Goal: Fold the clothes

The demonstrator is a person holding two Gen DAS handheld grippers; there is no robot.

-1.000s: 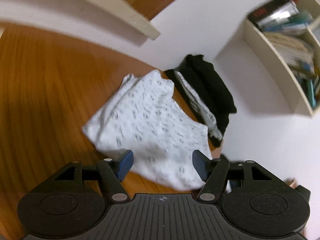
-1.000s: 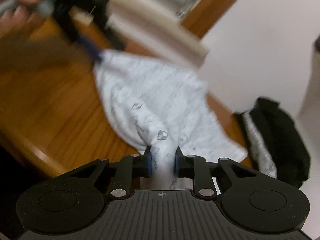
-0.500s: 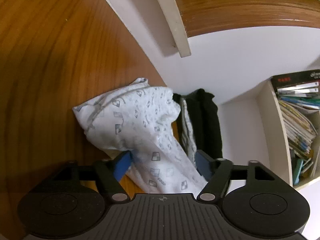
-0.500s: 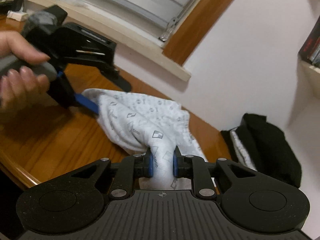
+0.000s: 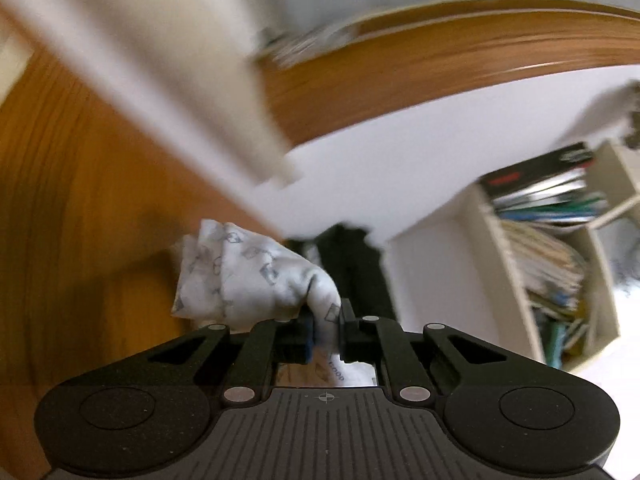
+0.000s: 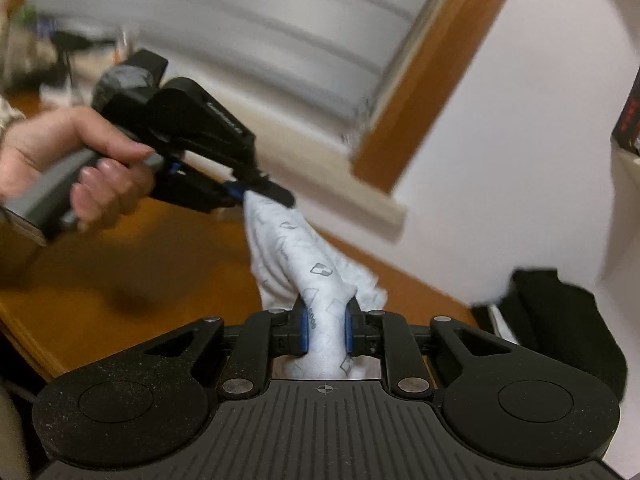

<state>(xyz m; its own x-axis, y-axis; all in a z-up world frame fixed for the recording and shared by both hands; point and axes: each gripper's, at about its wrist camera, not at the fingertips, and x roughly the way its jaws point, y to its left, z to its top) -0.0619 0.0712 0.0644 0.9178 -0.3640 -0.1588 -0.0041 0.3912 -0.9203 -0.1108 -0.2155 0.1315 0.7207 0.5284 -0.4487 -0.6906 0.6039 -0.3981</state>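
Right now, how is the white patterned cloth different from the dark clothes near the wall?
The white cloth is light with small printed marks; the dark clothes are black. The white cloth is lifted and bunched, pinched by the left gripper and the right gripper; the dark clothes lie untouched on the table. Both are soft garments.

Home room, wooden table, bookshelf, window blinds

Wooden table. White window sill beneath a wood-framed window with grey blind. White wall. Cream bookshelf holding stacked books and papers.
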